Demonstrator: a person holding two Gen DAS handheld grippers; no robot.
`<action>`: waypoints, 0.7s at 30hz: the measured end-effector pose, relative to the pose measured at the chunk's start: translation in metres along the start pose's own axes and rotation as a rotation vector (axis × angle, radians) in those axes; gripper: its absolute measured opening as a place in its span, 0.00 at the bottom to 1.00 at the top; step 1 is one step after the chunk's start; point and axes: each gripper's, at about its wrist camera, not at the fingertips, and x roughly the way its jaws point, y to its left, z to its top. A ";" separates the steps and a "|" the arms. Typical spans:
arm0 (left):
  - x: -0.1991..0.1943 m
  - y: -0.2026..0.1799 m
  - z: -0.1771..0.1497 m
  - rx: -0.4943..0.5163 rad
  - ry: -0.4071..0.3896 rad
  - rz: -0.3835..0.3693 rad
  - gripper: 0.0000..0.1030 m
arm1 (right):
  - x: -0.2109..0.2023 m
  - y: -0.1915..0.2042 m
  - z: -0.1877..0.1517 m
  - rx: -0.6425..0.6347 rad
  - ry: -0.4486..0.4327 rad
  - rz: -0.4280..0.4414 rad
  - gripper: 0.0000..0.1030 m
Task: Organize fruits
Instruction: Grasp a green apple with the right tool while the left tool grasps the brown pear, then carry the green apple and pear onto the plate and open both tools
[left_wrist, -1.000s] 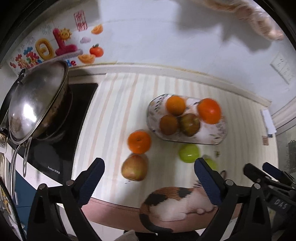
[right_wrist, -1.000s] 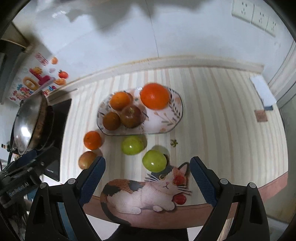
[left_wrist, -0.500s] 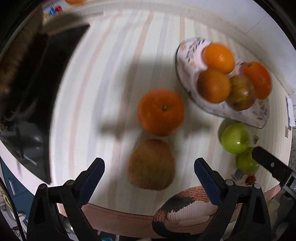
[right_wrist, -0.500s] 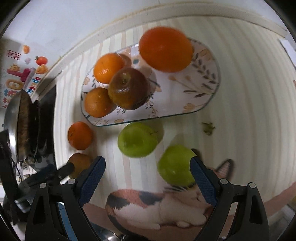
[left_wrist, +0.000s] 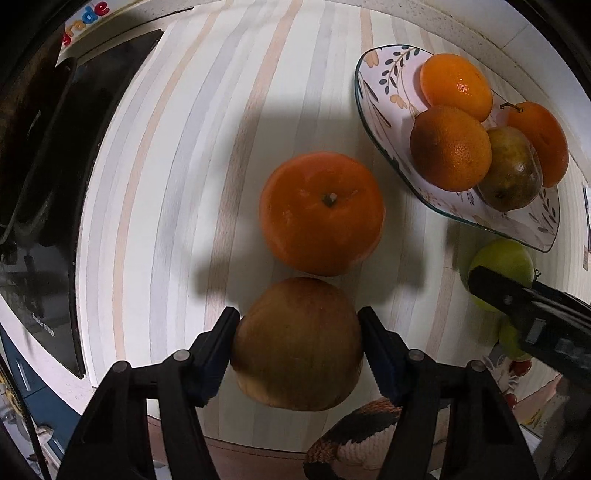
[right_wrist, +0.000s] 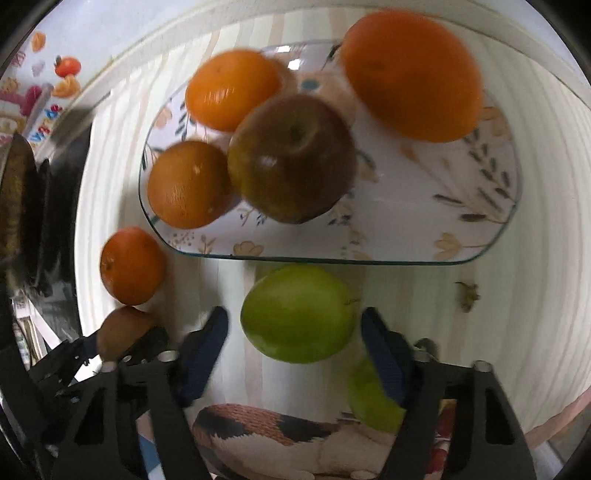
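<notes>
Both came down and just closed in: left hand-held gripper (left_wrist: 297, 347) clamps the brown apple (left_wrist: 297, 343); right hand-held gripper (right_wrist: 293, 332) brackets the green apple (right_wrist: 297, 314), contact unclear. Plate (right_wrist: 480, 206) next, probably.

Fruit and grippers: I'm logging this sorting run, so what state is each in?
Left gripper: jaws just closed, pads against the brown apple.
Right gripper: jaws closing around a green apple; gaps visible.
Loose orange: on the table.
Plate: four fruits on it.

Both wrist views close, facing down, sharing the plate (left_wrist: 364, 99) and loose orange (right_wrist: 132, 265)
</notes>
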 end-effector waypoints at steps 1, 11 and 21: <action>0.001 0.000 -0.002 -0.001 0.000 -0.001 0.61 | 0.003 0.003 0.000 -0.016 -0.009 -0.033 0.65; -0.002 0.002 -0.036 0.023 0.029 -0.054 0.61 | -0.004 0.034 -0.039 -0.179 -0.015 -0.045 0.65; 0.009 0.003 -0.060 0.016 0.030 -0.034 0.61 | -0.003 0.051 -0.062 -0.251 -0.034 -0.042 0.65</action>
